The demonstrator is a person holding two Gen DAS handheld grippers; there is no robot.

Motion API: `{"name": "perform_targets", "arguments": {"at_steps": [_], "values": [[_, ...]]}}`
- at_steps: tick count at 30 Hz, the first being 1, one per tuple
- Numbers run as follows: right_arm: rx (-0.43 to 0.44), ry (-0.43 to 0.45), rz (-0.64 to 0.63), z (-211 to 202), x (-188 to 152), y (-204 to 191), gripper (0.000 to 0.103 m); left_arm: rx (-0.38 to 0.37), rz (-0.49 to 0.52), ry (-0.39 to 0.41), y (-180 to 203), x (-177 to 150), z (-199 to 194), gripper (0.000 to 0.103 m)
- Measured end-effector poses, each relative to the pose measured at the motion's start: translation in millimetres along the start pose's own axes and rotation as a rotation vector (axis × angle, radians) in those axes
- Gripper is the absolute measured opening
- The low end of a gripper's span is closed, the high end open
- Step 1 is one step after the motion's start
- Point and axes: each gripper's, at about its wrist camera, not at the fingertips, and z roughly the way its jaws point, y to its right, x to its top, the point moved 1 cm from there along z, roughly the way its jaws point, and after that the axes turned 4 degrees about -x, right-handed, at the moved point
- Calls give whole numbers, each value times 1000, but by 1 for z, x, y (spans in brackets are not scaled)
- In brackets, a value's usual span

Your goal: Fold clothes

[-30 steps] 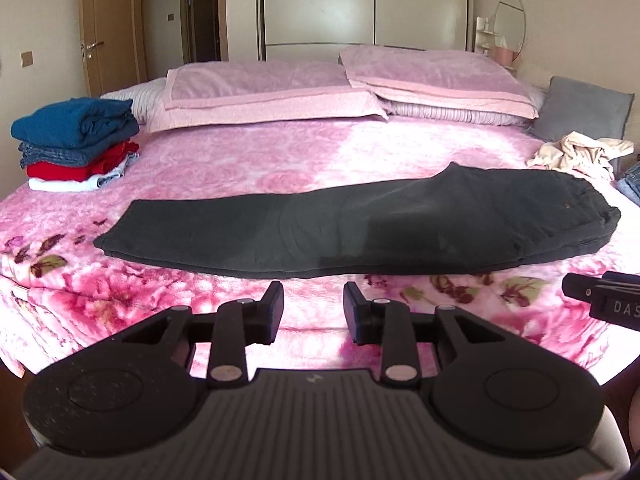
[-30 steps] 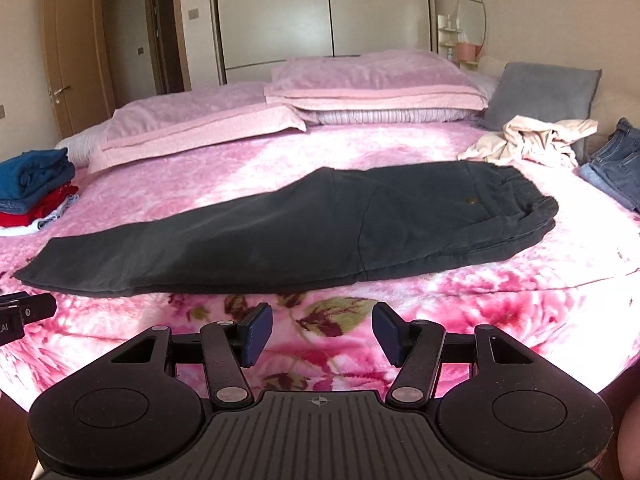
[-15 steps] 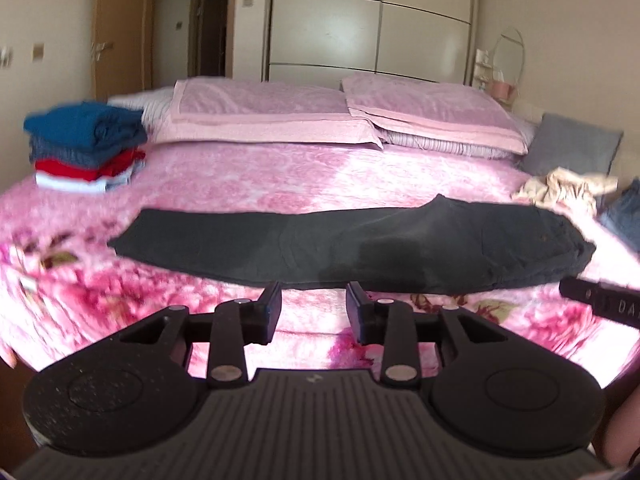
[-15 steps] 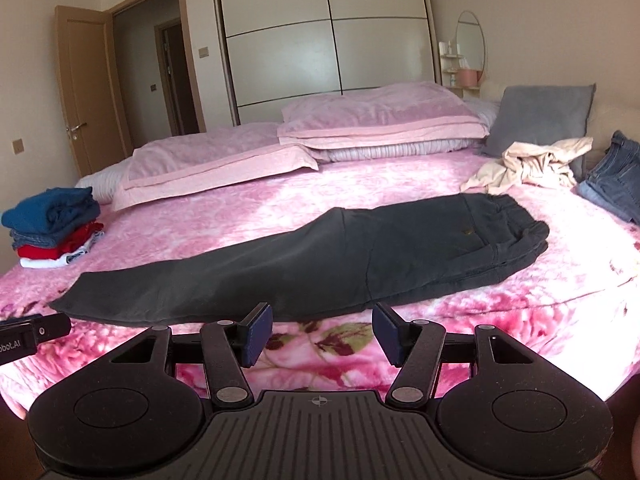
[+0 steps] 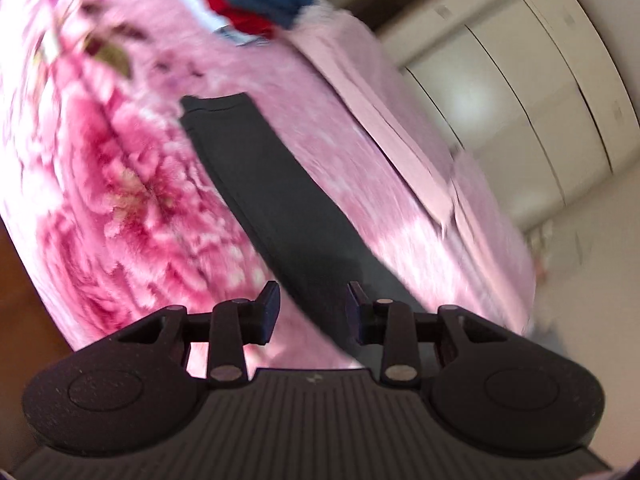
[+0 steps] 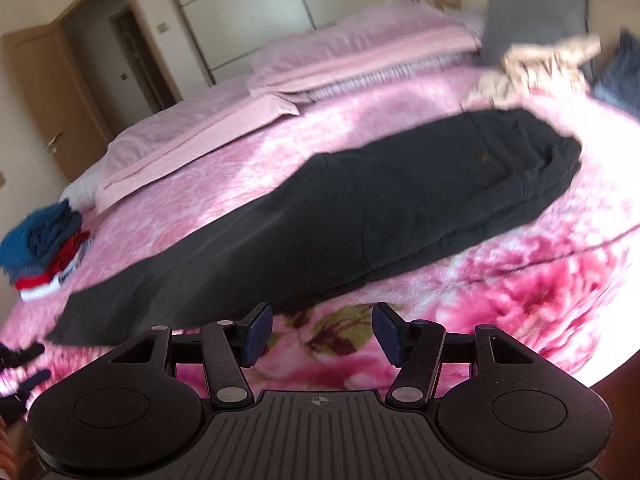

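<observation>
Dark grey trousers [image 6: 340, 216] lie flat, folded lengthwise, across the pink floral bedspread [image 6: 500, 300], waistband to the right, leg ends to the left. In the tilted, blurred left wrist view the leg part of the trousers [image 5: 288, 208] runs diagonally, its hem at the upper left. My left gripper [image 5: 314, 310] is open, hovering over the near edge of the leg with nothing between its fingers. My right gripper [image 6: 322, 332] is open too, just short of the trousers' front edge, over the bedspread.
A stack of folded clothes [image 6: 44, 248], blue on top of red and white, sits at the bed's left side. Pink pillows [image 6: 340, 64] line the head. A beige garment [image 6: 536, 64], a grey cushion [image 6: 532, 16] and jeans [image 6: 624, 76] lie at the right. A wardrobe [image 5: 540, 80] stands behind.
Both cameras have swung closer to the bed and tilted. The left gripper rolled sharply and moved toward the leg end of the trousers. The trousers have not moved and both grippers stay open.
</observation>
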Motion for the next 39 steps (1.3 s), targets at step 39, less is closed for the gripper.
{"name": "perform_targets", "arguments": {"at_steps": [39], "values": [[-85, -35, 248, 74, 44, 89, 59, -185, 1173, -6, 174, -102, 104, 10]]}}
